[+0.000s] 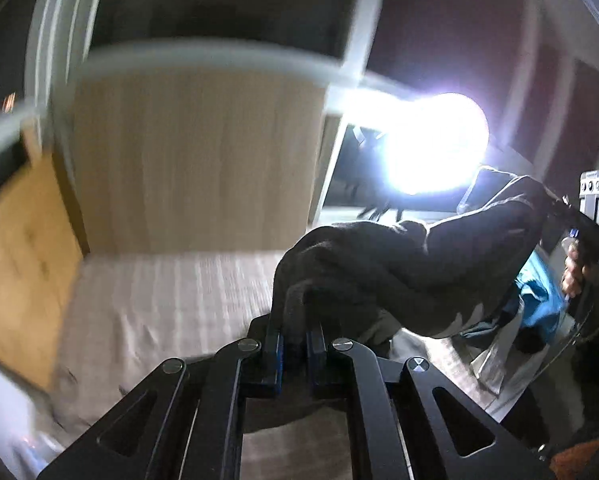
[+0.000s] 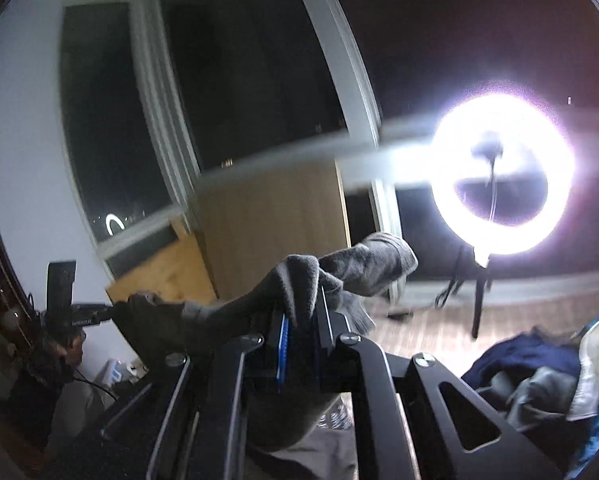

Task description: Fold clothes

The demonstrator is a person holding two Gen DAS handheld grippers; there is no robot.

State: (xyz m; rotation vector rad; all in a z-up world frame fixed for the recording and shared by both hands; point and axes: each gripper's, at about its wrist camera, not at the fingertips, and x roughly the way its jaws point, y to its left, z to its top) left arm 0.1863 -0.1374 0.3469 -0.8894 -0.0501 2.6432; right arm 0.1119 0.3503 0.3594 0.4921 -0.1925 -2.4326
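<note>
A dark grey garment (image 1: 399,264) hangs in the air, stretched between both grippers above the bed. My left gripper (image 1: 295,340) is shut on one edge of it. In the left wrist view the cloth runs right to the other gripper (image 1: 579,220) held by a hand. My right gripper (image 2: 303,320) is shut on the opposite edge of the grey garment (image 2: 339,272), which folds over its fingers. In the right wrist view the cloth runs left to the left gripper (image 2: 99,312).
A bed with a pale striped cover (image 1: 159,304) lies below. A wooden headboard (image 1: 195,160) and windows stand behind. A bright ring light (image 2: 503,172) on a tripod shines at right. A pile of blue, grey and white clothes (image 2: 539,376) lies on the bed's right side.
</note>
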